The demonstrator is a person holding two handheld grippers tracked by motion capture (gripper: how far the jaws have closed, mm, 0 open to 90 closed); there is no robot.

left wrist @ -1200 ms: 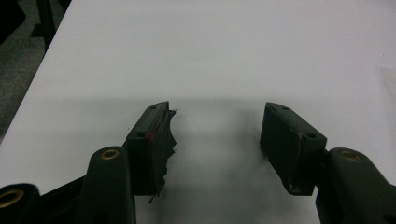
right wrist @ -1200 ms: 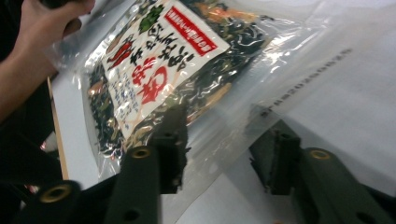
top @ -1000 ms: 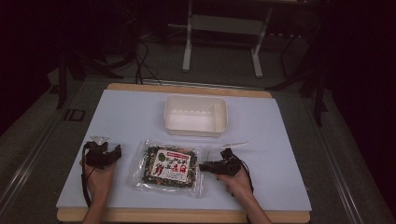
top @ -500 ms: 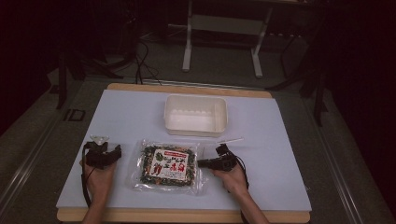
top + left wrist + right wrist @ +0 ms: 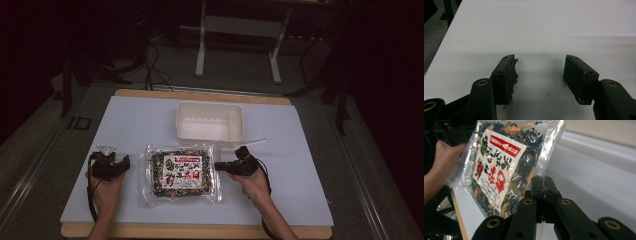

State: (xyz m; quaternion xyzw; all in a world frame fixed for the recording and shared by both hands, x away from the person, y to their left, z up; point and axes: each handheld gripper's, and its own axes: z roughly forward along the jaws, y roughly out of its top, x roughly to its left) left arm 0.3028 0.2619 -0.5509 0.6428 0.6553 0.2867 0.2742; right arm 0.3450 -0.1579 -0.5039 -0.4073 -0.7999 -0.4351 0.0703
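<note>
counter [image 5: 125, 130]: white, carries all | tub [image 5: 210, 121]: empty, behind the packet | packet [image 5: 181, 172]: right edge now lifting off the counter, pickup begun | right gripper [image 5: 218, 166]: jaws have just closed, clenched on the packet's edge | left gripper [image 5: 540, 72]: released, nothing between its jaws, beside the packet

A lab: a table [image 5: 300, 150] with a white sheet, dark room, cables [image 5: 150, 60] and a metal stand [image 5: 237, 27].

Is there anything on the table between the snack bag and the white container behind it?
Nothing visible. The right gripper is shut on the snack bag's right edge, and only bare white table surface lies between it and the white container.
</note>
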